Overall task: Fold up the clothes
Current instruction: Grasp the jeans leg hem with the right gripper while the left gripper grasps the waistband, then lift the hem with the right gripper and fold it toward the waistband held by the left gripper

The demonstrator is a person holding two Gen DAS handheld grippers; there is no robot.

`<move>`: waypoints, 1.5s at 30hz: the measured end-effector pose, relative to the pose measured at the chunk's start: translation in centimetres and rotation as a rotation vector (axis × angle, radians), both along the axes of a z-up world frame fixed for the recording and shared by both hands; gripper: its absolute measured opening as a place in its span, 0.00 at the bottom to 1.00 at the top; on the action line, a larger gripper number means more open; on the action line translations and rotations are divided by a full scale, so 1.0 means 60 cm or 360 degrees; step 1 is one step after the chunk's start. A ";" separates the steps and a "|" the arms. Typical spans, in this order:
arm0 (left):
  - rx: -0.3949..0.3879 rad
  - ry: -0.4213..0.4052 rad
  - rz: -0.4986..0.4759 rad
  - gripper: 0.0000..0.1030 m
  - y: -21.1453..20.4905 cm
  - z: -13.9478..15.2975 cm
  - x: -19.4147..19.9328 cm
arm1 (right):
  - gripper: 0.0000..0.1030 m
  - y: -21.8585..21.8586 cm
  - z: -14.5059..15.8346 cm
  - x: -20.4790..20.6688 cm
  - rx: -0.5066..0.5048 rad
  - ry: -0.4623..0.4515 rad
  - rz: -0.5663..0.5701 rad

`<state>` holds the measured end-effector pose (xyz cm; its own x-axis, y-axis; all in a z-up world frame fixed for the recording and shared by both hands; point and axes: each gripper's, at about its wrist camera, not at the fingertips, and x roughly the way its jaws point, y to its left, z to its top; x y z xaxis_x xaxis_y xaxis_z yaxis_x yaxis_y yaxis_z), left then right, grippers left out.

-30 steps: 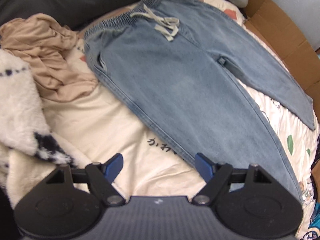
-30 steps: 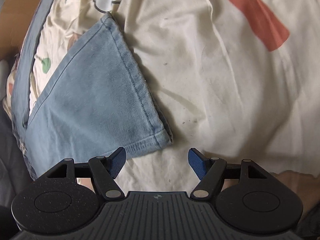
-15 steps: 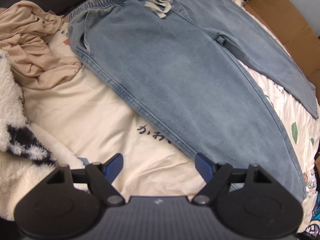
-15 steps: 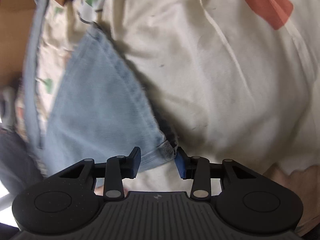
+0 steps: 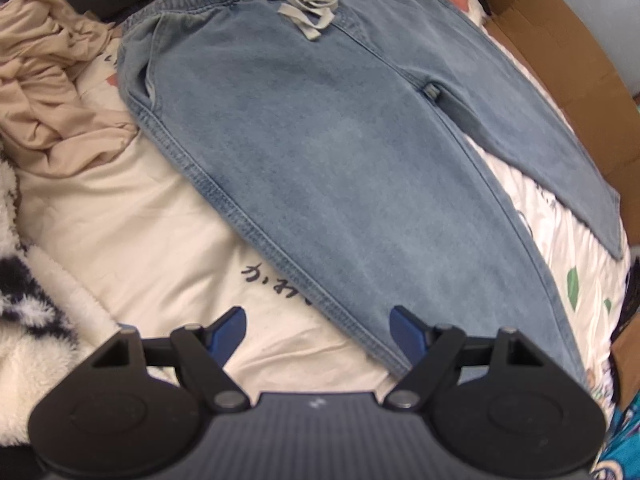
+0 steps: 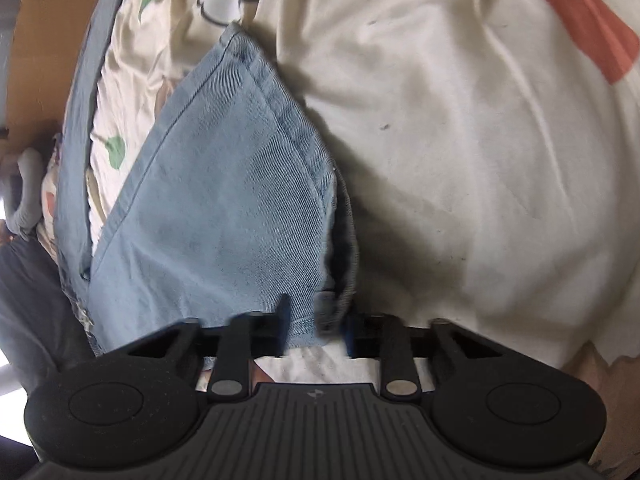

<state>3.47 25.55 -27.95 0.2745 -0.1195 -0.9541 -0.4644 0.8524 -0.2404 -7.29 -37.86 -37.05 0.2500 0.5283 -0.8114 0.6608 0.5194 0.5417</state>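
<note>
Denim jeans (image 5: 340, 152) are lying flat on the bed (image 5: 132, 220); my right tool (image 6: 316, 320) is pinching one leg hem, my left tool (image 5: 316, 320) hovering open, likely readying a fold.

Right claw on the jeans' hem corner

The right claw (image 6: 314, 322) has its fingers drawn close around the hem corner of the light blue jeans (image 6: 224, 200), pinching the denim. The leg lies on a cream bedsheet (image 6: 460, 140), with cardboard (image 6: 48, 56) at far left.

"かわ" on the bedsheet (image 5: 132, 216)
</note>
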 end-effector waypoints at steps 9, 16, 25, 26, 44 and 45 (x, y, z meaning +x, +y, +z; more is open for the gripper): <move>-0.0122 -0.0043 0.0243 0.66 0.037 -0.055 -0.009 | 0.08 0.003 0.075 0.022 -0.0127 -0.0137 0.0232; -0.0270 -0.0120 0.0420 0.21 0.074 -0.101 -0.007 | 0.08 -0.001 0.125 0.041 -0.0211 -0.0187 0.0275; -0.0330 -0.0217 0.0565 0.21 0.095 -0.136 -0.012 | 0.08 -0.002 0.176 0.059 -0.0287 -0.0227 0.0308; -0.0331 -0.0248 0.0598 0.21 0.101 -0.136 -0.013 | 0.08 -0.002 0.178 0.060 -0.0290 -0.0229 0.0309; -0.0161 -0.0487 0.0909 0.10 0.234 -0.119 0.011 | 0.08 -0.008 0.195 0.076 -0.0307 -0.0209 0.0325; -0.0161 -0.0483 0.0913 0.10 0.240 -0.123 0.014 | 0.08 -0.008 0.194 0.078 -0.0307 -0.0203 0.0325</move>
<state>4.33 39.96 -35.31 0.5765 0.0407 -0.8161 -0.7374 0.4561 -0.4982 -2.63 -38.36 -25.43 0.2608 0.4173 -0.8705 0.4653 0.7358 0.4921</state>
